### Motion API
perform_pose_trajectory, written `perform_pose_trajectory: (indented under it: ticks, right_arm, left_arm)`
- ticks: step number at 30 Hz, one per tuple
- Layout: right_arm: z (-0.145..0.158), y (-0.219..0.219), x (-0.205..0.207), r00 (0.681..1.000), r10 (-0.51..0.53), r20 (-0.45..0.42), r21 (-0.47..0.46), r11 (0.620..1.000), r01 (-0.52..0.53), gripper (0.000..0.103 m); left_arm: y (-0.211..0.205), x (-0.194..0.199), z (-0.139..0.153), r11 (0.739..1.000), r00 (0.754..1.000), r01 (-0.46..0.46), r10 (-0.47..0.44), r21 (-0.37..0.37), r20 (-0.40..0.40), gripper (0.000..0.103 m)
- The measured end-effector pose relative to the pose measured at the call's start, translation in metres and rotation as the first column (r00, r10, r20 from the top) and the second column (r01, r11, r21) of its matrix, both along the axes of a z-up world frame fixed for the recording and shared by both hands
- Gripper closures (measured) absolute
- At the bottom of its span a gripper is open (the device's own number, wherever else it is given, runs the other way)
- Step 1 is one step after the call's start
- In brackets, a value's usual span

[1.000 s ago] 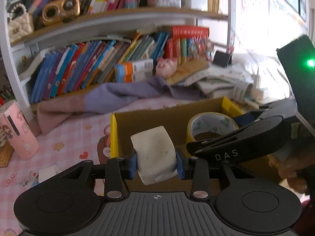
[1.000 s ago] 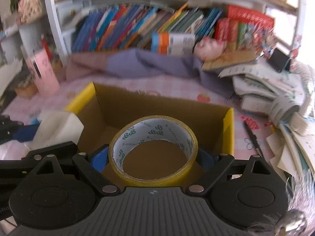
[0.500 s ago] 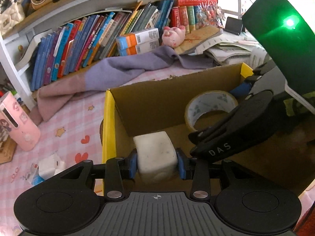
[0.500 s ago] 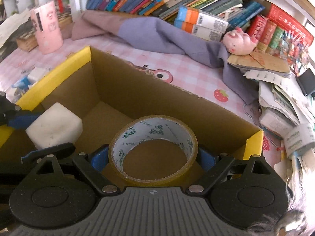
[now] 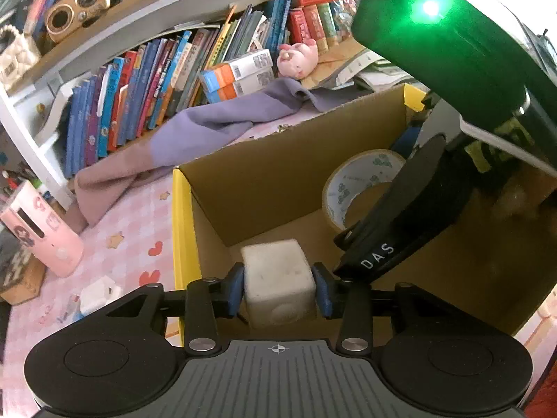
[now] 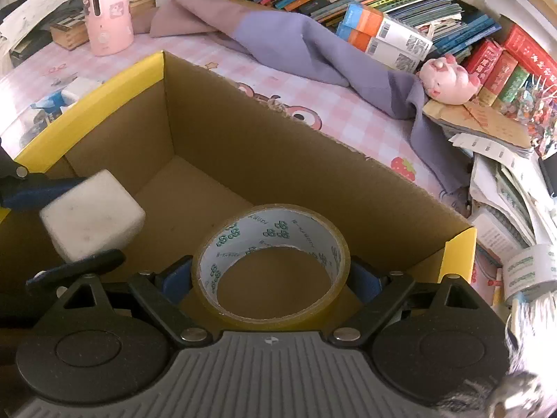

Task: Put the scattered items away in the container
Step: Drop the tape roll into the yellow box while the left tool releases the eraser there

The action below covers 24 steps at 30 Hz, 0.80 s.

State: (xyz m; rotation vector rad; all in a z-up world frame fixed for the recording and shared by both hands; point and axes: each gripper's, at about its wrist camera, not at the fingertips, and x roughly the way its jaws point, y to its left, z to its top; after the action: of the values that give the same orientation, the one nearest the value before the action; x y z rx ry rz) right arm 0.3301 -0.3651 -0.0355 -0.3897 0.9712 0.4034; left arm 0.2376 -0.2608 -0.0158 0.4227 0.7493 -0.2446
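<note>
My left gripper (image 5: 277, 291) is shut on a white foam cube (image 5: 276, 284) and holds it inside the cardboard box (image 5: 264, 177), near its left wall. The cube also shows in the right wrist view (image 6: 91, 219). My right gripper (image 6: 271, 275) is shut on a roll of clear yellowish tape (image 6: 271, 244) and holds it inside the same box (image 6: 278, 146), toward its right side. The tape also shows in the left wrist view (image 5: 362, 177), partly hidden by the right gripper's body.
A pink cup (image 6: 106, 8) and a small white item (image 5: 99, 294) sit on the pink checked cloth left of the box. A purple cloth (image 6: 306, 45), a pig toy (image 6: 447, 78), bookshelves and paper piles lie behind. Another tape roll (image 6: 529, 273) lies right.
Both grippers have moved forward and down into the box, each still holding its item. The cube now sits lower, near the box floor.
</note>
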Motion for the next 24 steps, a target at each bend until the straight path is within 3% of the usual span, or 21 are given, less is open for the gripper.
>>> perform_pose_trajectory:
  ticks: [7,13,14,16,17,24]
  right_arm:
    - [0.004,-0.003,-0.001,1.000,-0.011,0.017,0.019,1.000,0.010,0.011]
    - [0.010,-0.005,-0.005,0.999,-0.027,0.043,0.029,0.999,0.026,0.010]
    - [0.012,-0.005,-0.007,0.998,-0.029,0.051,0.032,0.999,0.027,0.009]
    - [0.018,-0.006,-0.009,0.998,-0.034,0.060,0.046,0.998,0.032,0.006]
    - [0.020,-0.007,-0.011,0.997,-0.037,0.064,0.057,0.998,0.033,0.006]
    - [0.040,-0.004,-0.030,0.991,-0.063,0.115,0.100,0.994,0.051,0.006]
  left_arm:
    - [-0.002,-0.014,0.004,0.999,0.999,-0.001,-0.001,0.042,0.049,0.035]
    - [0.003,-0.021,0.011,1.000,0.997,0.000,-0.001,0.004,0.071,0.030]
    - [0.004,-0.022,0.013,1.000,0.997,0.009,-0.008,-0.005,0.074,0.026]
    - [0.004,-0.026,0.018,0.999,0.995,0.023,-0.019,-0.040,0.096,0.006]
    - [0.004,-0.029,0.021,0.999,0.993,0.023,-0.016,-0.049,0.121,0.003]
    - [0.007,-0.043,0.037,0.994,0.979,0.063,-0.045,-0.088,0.201,0.003]
